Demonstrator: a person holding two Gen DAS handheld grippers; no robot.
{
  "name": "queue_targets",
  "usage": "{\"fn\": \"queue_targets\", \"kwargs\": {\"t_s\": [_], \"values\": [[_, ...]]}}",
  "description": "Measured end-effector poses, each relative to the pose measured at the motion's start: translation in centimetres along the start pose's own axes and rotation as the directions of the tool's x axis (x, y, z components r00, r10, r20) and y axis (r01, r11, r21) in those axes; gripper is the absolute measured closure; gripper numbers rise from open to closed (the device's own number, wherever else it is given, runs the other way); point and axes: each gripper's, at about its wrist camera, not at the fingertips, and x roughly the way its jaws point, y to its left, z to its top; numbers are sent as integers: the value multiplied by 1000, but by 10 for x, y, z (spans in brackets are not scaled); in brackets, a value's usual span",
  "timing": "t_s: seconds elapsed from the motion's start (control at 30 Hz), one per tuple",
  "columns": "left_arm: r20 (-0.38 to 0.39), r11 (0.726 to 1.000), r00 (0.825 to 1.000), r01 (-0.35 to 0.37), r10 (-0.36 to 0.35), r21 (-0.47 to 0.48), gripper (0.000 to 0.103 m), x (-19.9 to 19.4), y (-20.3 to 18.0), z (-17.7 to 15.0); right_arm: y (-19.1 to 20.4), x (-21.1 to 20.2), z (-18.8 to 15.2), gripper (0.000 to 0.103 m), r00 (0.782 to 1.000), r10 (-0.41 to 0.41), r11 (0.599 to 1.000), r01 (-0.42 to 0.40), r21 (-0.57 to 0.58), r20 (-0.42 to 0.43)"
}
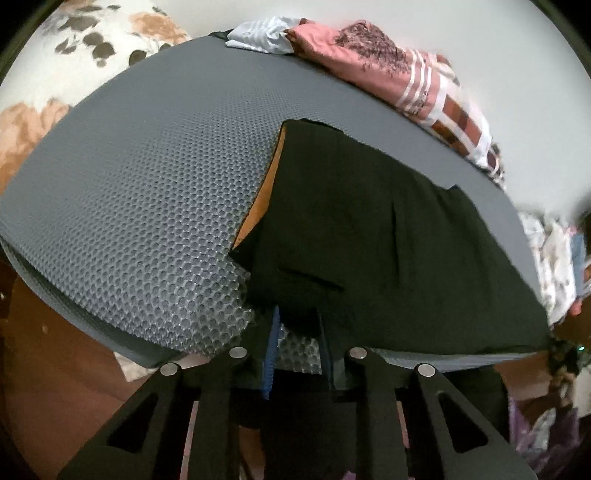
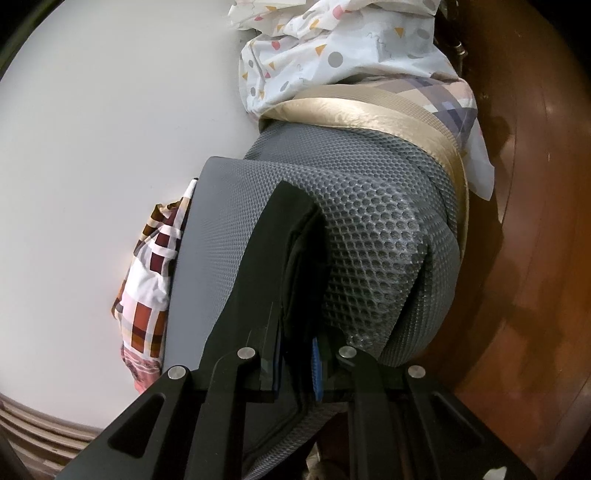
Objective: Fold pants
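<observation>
Black pants (image 1: 369,229) lie flat on a grey honeycomb-mesh mattress (image 1: 147,184), with an orange strip showing along their left edge. In the left wrist view, my left gripper (image 1: 298,325) sits at the near edge of the mattress. A flap of the pants' hem fills the narrow gap between its tips. In the right wrist view, my right gripper (image 2: 297,354) is shut on a thick fold of the black pants (image 2: 291,236). The fold runs away from the pads along the mattress (image 2: 369,229) corner. The two grippers do not see each other.
A pink patterned cloth (image 1: 388,70) and a white striped cloth (image 1: 258,35) are piled at the far edge by the wall. A checked cloth (image 2: 155,266), a white printed sheet (image 2: 332,48) and a gold cushion edge (image 2: 369,110) border the mattress. Brown floor (image 2: 535,258) lies to the right.
</observation>
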Motion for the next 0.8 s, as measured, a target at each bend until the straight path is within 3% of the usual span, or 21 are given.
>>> {"fn": "queue_targets", "kwargs": {"t_s": [0.2, 0.3, 0.4, 0.6, 0.73, 0.8], "values": [[90, 998, 995, -48, 45, 38, 93, -12, -11, 7, 0, 0, 0, 90, 1000, 0, 1000, 0, 0, -1], [145, 998, 989, -40, 34, 39, 95, -23, -15, 22, -2, 3, -1, 90, 1000, -3, 1000, 3, 0, -5], [199, 998, 979, -49, 38, 51, 103, -30, -21, 40, -3, 5, -4, 90, 1000, -4, 1000, 4, -1, -12], [79, 997, 995, -57, 62, -58, 103, 11, 19, 42, -2, 6, -8, 90, 1000, -8, 1000, 8, -3, -11], [159, 989, 987, 10, 14, -148, 101, -14, 37, 33, -1, 7, -6, 90, 1000, -12, 1000, 12, -8, -15], [119, 984, 993, 21, 1, -179, 99, -15, 46, 35, -1, 7, -6, 90, 1000, -11, 1000, 11, -7, -14]]}}
